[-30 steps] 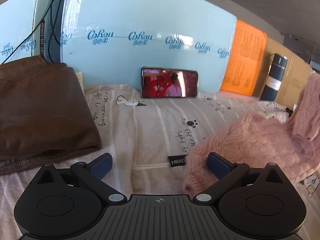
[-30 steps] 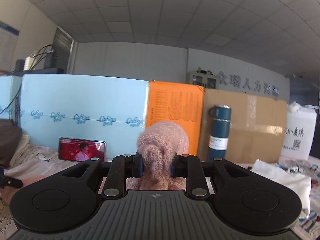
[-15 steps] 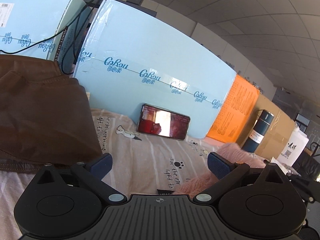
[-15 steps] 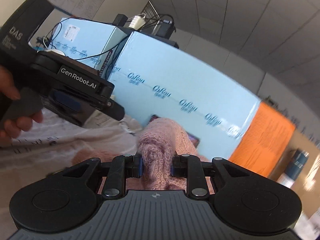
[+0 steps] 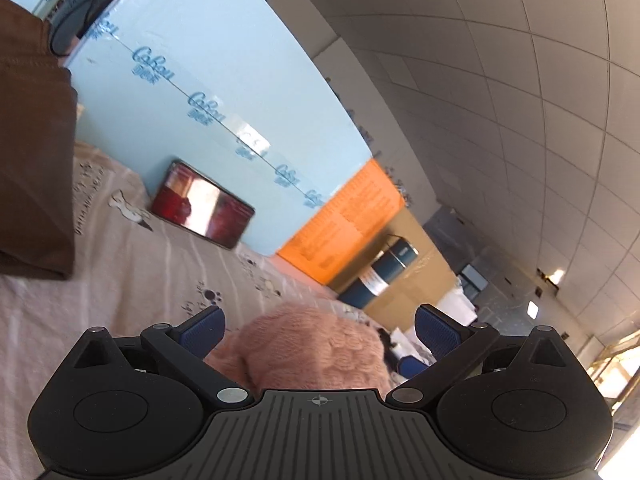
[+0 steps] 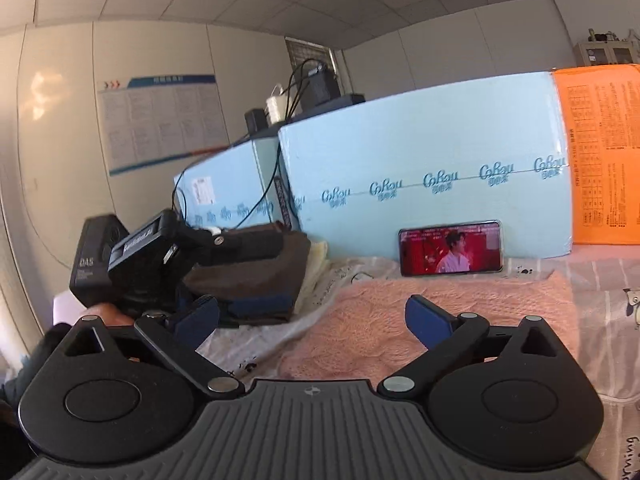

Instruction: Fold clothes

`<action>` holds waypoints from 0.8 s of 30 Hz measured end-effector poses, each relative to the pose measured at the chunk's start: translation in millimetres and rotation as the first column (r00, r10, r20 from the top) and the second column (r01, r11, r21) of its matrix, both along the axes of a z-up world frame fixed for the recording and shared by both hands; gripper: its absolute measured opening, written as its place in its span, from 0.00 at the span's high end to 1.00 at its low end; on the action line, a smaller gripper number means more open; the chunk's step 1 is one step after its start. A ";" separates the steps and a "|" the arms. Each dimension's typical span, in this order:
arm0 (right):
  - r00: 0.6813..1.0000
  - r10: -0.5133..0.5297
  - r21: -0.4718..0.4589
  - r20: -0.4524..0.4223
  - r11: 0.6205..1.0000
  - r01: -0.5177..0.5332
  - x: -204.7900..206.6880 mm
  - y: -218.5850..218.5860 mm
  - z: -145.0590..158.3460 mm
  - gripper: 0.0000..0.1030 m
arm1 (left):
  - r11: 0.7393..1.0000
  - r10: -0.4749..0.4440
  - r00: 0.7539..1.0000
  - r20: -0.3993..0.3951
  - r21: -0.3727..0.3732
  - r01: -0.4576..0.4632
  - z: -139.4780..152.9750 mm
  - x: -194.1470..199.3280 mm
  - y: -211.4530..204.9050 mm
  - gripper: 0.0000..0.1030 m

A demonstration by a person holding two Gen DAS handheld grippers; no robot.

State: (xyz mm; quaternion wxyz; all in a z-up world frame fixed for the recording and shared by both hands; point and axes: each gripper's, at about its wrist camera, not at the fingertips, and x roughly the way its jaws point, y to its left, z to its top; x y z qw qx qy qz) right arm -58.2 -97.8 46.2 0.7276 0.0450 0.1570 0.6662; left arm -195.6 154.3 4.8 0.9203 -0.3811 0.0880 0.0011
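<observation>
The pink sweater (image 6: 440, 320) lies flat on the printed sheet (image 6: 600, 304), its long side running across the view, parallel to the blue boxes (image 6: 420, 200), below the phone (image 6: 450, 248). The right gripper (image 6: 312, 316) is opening wide over it, gripping nothing. The left gripper (image 5: 320, 330) is spread wide, sweater between but untouched.
</observation>
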 end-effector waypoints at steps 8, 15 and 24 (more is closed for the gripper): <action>0.919 -0.071 0.050 -0.389 0.994 0.098 71.3 -37.6 -32.8 0.02 | 0.992 0.030 0.970 -0.241 0.129 0.001 -11.6 43.8 -25.2 0.36; 0.893 -0.073 0.090 -0.445 0.988 0.126 80.3 -44.1 -37.0 0.02 | 0.910 0.036 0.989 -0.143 0.414 0.027 12.6 47.5 -61.3 0.82; 0.881 -0.005 0.148 -0.473 0.985 0.084 83.2 -50.5 -37.0 0.02 | 0.947 0.177 0.957 -0.231 0.305 -0.102 -6.4 27.0 -17.7 0.82</action>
